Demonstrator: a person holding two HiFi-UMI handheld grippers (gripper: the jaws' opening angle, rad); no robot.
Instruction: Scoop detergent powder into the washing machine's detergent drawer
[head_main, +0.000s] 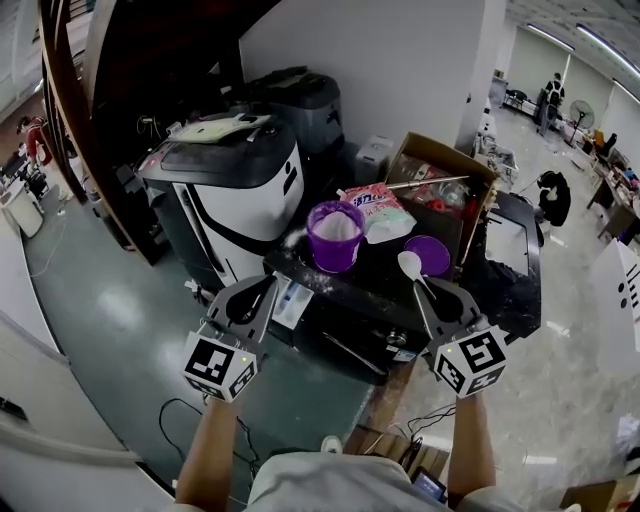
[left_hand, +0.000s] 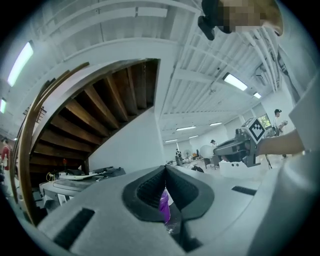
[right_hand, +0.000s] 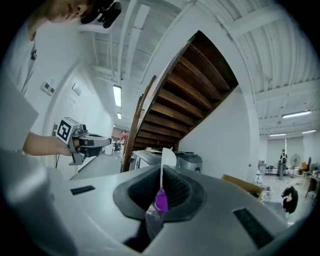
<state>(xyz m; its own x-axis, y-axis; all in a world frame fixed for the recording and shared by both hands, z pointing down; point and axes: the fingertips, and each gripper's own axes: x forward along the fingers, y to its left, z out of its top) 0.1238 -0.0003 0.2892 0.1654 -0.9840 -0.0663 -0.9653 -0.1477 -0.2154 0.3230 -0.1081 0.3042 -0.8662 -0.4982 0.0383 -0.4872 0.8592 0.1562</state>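
A purple tub (head_main: 335, 235) full of white powder stands on the dark washing machine top (head_main: 390, 290), beside a pink detergent bag (head_main: 378, 212) and a purple lid (head_main: 432, 254). The white detergent drawer (head_main: 293, 303) is pulled out at the machine's front left corner. My right gripper (head_main: 422, 288) is shut on a white spoon (head_main: 410, 265), its bowl (right_hand: 167, 157) sticking up past the jaws, right of the tub. My left gripper (head_main: 268, 283) hovers shut and empty just above the drawer; through its slit (left_hand: 166, 172) a sliver of the tub (left_hand: 164, 205) shows.
A white-and-black appliance (head_main: 235, 190) stands to the left, with a grey one (head_main: 305, 100) behind it. An open cardboard box (head_main: 450, 180) of packets sits behind the lid. Cables lie on the floor (head_main: 190, 410) below. A wooden staircase (right_hand: 195, 85) rises overhead.
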